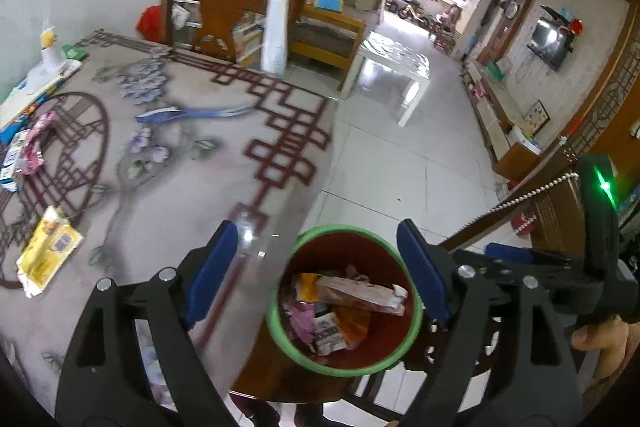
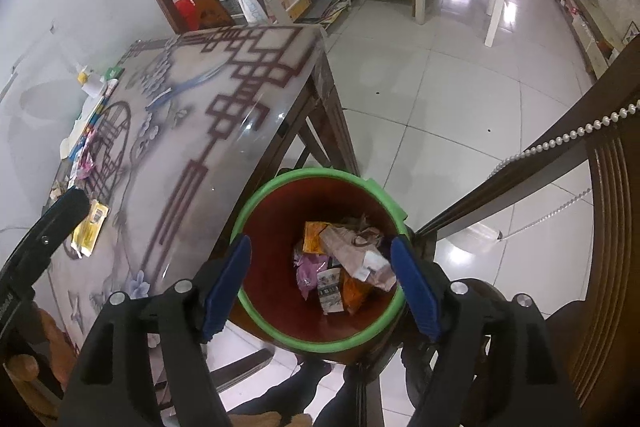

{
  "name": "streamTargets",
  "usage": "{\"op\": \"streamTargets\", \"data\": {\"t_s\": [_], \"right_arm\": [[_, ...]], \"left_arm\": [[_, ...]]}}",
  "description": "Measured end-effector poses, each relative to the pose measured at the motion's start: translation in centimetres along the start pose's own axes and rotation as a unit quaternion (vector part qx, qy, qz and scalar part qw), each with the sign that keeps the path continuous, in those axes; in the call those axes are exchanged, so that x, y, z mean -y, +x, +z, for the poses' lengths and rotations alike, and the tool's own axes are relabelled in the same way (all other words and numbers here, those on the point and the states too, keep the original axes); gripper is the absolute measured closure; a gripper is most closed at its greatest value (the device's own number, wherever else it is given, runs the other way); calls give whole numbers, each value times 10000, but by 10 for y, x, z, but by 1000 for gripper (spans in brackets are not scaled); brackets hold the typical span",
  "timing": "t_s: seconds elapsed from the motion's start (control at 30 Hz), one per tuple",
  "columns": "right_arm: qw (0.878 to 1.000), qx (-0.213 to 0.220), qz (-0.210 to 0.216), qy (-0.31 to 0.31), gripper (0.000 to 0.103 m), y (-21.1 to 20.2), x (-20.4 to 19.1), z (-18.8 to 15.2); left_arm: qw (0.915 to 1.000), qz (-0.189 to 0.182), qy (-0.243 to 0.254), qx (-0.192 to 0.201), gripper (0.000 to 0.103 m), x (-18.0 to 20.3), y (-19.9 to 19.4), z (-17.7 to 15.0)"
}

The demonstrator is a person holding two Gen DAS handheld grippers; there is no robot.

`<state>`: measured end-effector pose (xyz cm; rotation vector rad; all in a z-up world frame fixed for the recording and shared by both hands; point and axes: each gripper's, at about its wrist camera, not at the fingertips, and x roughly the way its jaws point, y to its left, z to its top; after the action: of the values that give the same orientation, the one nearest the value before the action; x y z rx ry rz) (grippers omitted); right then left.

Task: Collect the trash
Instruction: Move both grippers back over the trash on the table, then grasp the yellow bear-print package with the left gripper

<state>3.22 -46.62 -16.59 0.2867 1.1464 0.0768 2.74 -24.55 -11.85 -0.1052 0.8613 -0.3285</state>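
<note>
Right gripper [image 2: 320, 287] wide, empty, over bin [image 2: 256, 203] | left gripper [image 1: 316, 271] wide, empty | wrappers [image 2: 344, 267] lay in bin beside desk [image 2: 192, 131] | step: likely post-drop | next: reach yellow packet [image 1: 50, 251] on desk

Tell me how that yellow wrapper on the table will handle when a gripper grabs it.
The yellow wrapper looks crumpled and torn open, so it is probably floppy and very light. It lies flat on the glossy table, so it may slide rather than lift. A pinch at a raised edge seems safest.
</note>
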Motion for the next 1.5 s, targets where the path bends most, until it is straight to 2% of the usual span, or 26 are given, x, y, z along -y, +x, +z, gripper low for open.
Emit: {"op": "streamTargets", "data": {"t_s": [0.23, 0.5, 0.7, 0.9, 1.1, 1.23, 1.27, 1.37, 1.5], "right_arm": [[9994, -124, -128, -294, 32, 4, -21, 2], [9973, -194, 168, -681, 32, 16, -97, 11], [9966, -133, 407, -709, 32, 29, -151, 10], [9972, -147, 539, -506, 32, 45, -189, 4], [9980, -163, 455, -400, 31, 51, -213, 2], [9983, -202, 343, -420, 31, 52, -224, 1], [9982, -201, 312, -463, 31, 52, -226, 0], [9985, -164, 256, -463, 31, 49, -228, -1], [9986, -140, 240, -441, 31, 48, -227, 0]], "left_arm": [[9986, 330, -415, 46, 23, -56, -14, -8], [9931, 931, -710, 3, 23, -144, -28, -17], [9877, 1474, -460, -251, 21, -212, -26, -22], [9815, 1822, -199, -558, 21, -262, -11, -29], [9817, 1626, -140, -986, 21, -293, 13, -32], [9852, 1387, -184, -991, 22, -300, 19, -36], [9850, 1365, -165, -1039, 23, -300, 22, -38], [9839, 1287, -210, -1224, 44, -300, 31, -43], [9858, 1180, -344, -1144, 62, -300, 29, -44]]}}
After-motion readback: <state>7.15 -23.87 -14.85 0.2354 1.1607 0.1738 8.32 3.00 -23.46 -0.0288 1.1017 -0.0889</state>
